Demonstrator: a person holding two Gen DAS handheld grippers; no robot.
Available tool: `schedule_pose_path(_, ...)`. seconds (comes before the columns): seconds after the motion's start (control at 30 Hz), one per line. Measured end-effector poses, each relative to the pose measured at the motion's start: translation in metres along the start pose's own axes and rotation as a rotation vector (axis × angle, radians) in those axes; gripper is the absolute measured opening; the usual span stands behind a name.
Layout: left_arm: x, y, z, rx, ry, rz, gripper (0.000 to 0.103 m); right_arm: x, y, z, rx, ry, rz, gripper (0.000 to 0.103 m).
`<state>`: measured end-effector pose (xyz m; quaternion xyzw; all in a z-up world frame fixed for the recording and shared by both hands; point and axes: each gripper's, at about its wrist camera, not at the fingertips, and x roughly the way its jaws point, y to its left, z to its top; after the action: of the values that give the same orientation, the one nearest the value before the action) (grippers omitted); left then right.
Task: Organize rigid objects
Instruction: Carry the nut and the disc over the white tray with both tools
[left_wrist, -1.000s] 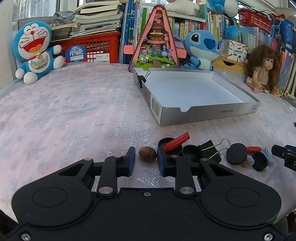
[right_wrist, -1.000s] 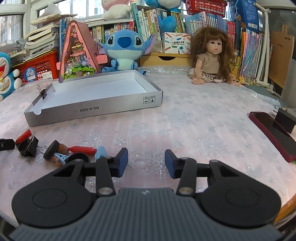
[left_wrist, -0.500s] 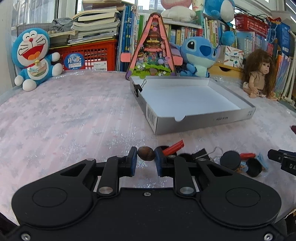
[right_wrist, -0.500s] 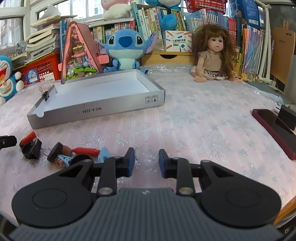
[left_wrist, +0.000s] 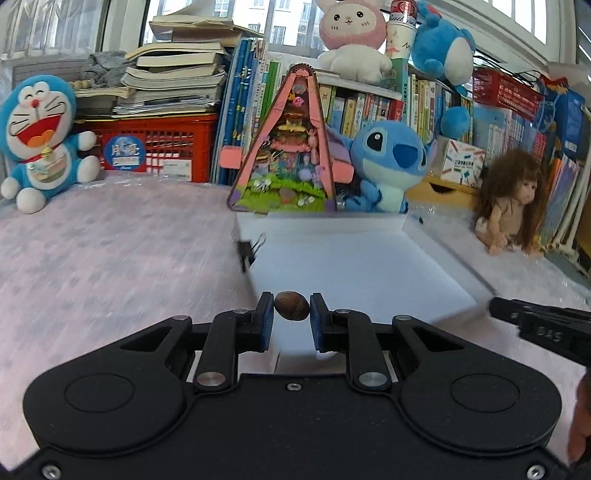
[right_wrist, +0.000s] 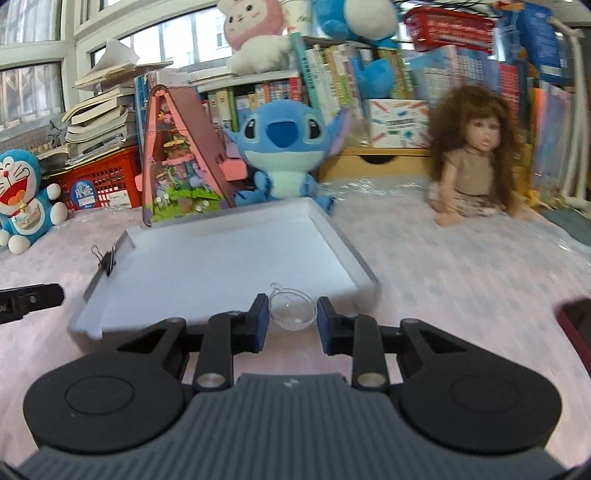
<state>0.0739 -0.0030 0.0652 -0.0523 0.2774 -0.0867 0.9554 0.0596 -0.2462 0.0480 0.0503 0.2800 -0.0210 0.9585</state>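
Note:
My left gripper (left_wrist: 291, 308) is shut on a small brown walnut-like nut (left_wrist: 291, 305), held in the air over the near edge of the shallow white box (left_wrist: 351, 269). My right gripper (right_wrist: 291, 313) is shut on a clear plastic half-dome (right_wrist: 292, 310), lifted just in front of the near wall of the same box (right_wrist: 229, 273). The box floor is bare; a black binder clip (left_wrist: 248, 251) (right_wrist: 107, 260) is clamped on its left wall. The tip of the right gripper shows at the right edge of the left wrist view. The other small items on the table are hidden below both grippers.
Behind the box stand a pink triangular toy house (left_wrist: 291, 147), a blue plush (left_wrist: 388, 158), a doll (right_wrist: 476, 155), a Doraemon plush (left_wrist: 37, 133), a red crate (left_wrist: 155, 147) and books. A dark red phone (right_wrist: 576, 328) lies at the right on the pink tablecloth (left_wrist: 110, 258).
Both grippers rose from the table and moved forward toward the box. The left one carried the nut up; the right one shut on the clear half-dome and lifted it.

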Motion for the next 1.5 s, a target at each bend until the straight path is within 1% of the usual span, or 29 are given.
schedule_pose_path(0.13, 0.033, -0.007, 0.017, 0.018, 0.025, 0.014, 0.019, 0.033, 0.004, 0.019, 0.003, 0.037, 0.035, 0.033)
schedule_pose_path(0.23, 0.057, -0.01, 0.02, 0.014, 0.071, 0.027, 0.019, 0.055, 0.006, 0.024, 0.004, 0.068, 0.039, 0.033)
schedule_pose_path(0.33, 0.075, -0.009, 0.016, 0.002, 0.11, 0.02, 0.019, 0.071, 0.007, 0.023, -0.003, 0.095, 0.03, 0.033)
schedule_pose_path(0.43, 0.086, -0.009, 0.008, 0.017, 0.138, 0.015, 0.019, 0.078, 0.007, 0.021, 0.001, 0.114, 0.026, 0.033)
schedule_pose_path(0.57, 0.098, -0.012, 0.002, 0.033, 0.154, 0.009, 0.019, 0.082, 0.008, 0.02, -0.007, 0.126, 0.021, 0.033)
schedule_pose_path(0.77, 0.107, -0.016, -0.002, 0.041, 0.168, 0.005, 0.019, 0.087, 0.009, 0.019, -0.019, 0.153, 0.002, 0.033)
schedule_pose_path(1.07, 0.111, -0.013, -0.004, 0.058, 0.154, 0.014, 0.02, 0.083, 0.017, 0.016, -0.061, 0.188, -0.032, 0.032)
schedule_pose_path(1.3, 0.112, -0.009, -0.004, 0.072, 0.144, 0.037, 0.02, 0.073, 0.021, 0.011, -0.066, 0.216, -0.029, 0.032)
schedule_pose_path(1.5, 0.113, -0.009, -0.003, 0.078, 0.144, 0.042, 0.02, 0.072, 0.025, 0.006, -0.085, 0.198, -0.039, 0.033)
